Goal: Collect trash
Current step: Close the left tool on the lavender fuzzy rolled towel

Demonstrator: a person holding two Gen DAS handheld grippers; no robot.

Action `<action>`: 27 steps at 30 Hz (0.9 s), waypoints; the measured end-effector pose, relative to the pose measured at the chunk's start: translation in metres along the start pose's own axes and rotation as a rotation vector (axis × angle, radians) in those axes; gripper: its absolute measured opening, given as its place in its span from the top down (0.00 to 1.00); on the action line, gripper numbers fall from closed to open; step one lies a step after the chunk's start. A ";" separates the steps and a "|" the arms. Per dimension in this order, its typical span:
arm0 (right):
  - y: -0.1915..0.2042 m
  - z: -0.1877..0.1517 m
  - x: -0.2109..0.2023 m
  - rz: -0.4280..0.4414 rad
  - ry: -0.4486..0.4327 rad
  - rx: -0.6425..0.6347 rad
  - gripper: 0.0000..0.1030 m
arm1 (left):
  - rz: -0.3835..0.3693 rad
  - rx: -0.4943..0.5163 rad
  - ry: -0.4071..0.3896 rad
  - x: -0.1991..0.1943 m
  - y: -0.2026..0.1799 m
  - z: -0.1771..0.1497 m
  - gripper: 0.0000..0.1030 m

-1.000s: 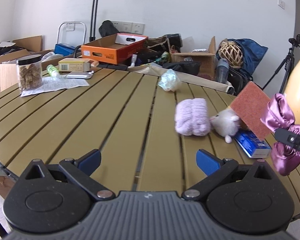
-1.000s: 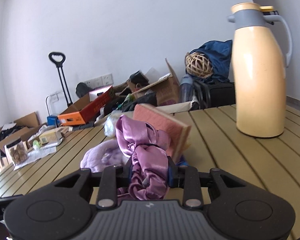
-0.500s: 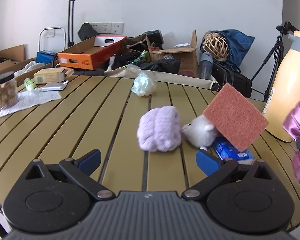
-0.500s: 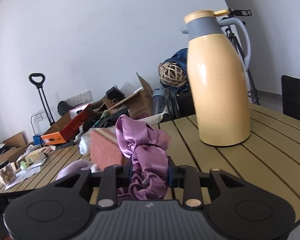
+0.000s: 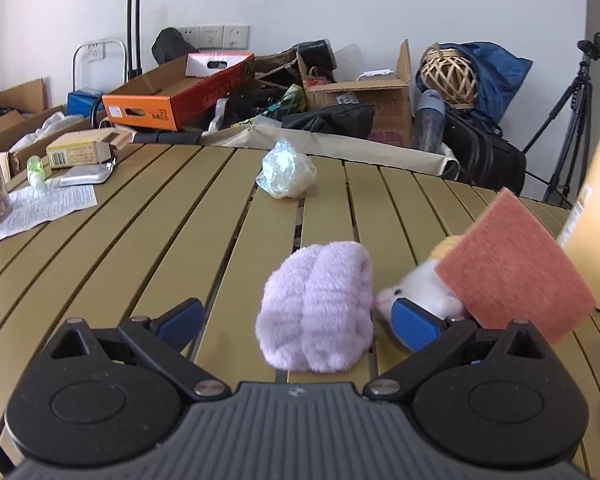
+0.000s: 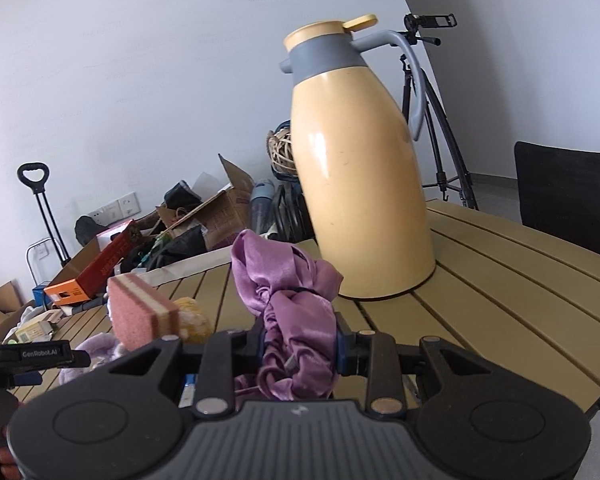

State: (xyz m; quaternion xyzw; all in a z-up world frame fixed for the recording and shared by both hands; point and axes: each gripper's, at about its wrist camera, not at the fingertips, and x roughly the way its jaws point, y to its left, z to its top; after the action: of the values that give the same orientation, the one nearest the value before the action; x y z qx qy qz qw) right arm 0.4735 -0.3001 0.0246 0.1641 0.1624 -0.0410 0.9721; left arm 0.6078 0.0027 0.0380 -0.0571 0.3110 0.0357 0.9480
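**Purple satin scrunchie clamped in the right claw, left claw spread over the table**

The purple satin scrunchie [image 6: 296, 320] sits pinched between the blue pads of the right gripper [image 6: 299, 350], bunching up above the jaws and hanging below them; just beyond it stands a yellow thermos jug [image 6: 360, 184] on the slatted table [image 6: 500, 280]; to the claw's left leans a pink sponge [image 6: 140, 312]. The left gripper [image 5: 296, 316] is spread wide with nothing pressed; a lilac fluffy cloth [image 5: 320, 304] lies between its fingers, untouched; a white plush toy [image 5: 420, 284] sits by the right finger, the sponge [image 5: 512, 264] tilted over it; a crumpled clear plastic bag [image 5: 286, 174] lies well ahead.
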 end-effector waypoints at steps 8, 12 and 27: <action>-0.007 0.000 -0.002 -0.004 0.003 0.006 0.72 | -0.015 -0.045 0.083 0.026 0.001 -0.002 0.44; -0.006 0.000 -0.004 0.000 0.002 0.004 0.72 | -0.043 -0.059 0.069 0.022 0.003 -0.002 0.57; 0.000 -0.002 -0.008 0.036 0.010 -0.004 0.72 | -0.091 -0.081 -0.051 -0.062 0.031 -0.017 0.66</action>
State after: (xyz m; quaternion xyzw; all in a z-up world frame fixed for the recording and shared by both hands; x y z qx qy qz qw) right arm 0.4658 -0.2987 0.0253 0.1653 0.1643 -0.0223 0.9722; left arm 0.5449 0.0296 0.0583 -0.1085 0.2821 0.0067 0.9532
